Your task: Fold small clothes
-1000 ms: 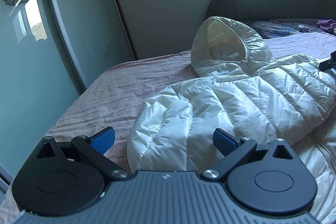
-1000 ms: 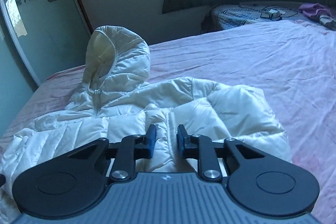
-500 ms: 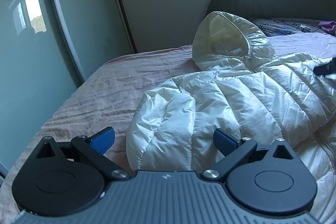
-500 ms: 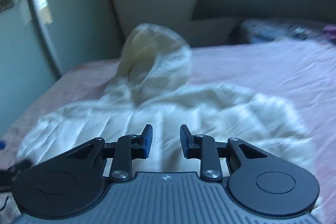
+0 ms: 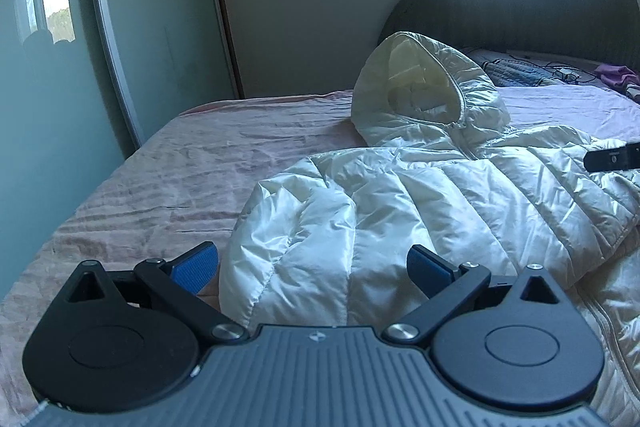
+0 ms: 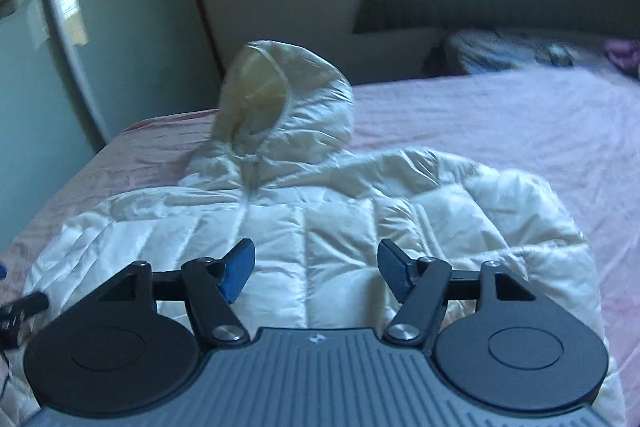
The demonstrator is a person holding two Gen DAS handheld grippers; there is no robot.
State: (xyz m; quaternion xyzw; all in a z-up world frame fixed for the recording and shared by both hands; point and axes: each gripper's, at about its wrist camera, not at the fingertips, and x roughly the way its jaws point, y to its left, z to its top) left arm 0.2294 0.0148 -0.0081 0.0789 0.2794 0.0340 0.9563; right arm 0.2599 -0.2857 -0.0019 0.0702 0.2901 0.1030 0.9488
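Observation:
A small white quilted hooded jacket (image 5: 400, 203) lies front up on a pink bedsheet (image 5: 208, 163), its hood (image 5: 424, 87) standing up towards the headboard. My left gripper (image 5: 314, 263) is open and hovers over the jacket's folded left sleeve, its blue pads wide apart and off the cloth. In the right wrist view the same jacket (image 6: 320, 219) fills the middle, and my right gripper (image 6: 316, 265) stands over its chest. Its jaws are opening, with nothing pinched between the pads. A black finger of the right gripper (image 5: 612, 159) shows at the left wrist view's right edge.
A wardrobe with flower-patterned sliding doors (image 5: 132, 27) stands close along the bed's left side. A dark padded headboard (image 5: 540, 7) rises at the back. Near it lie a dark patterned cloth (image 5: 516, 73) with cables and a purple garment (image 5: 618, 75).
My right gripper let go of the jacket's front edge and its jaws spread wide, and it swung left over the chest. The left gripper stayed open and hardly moved.

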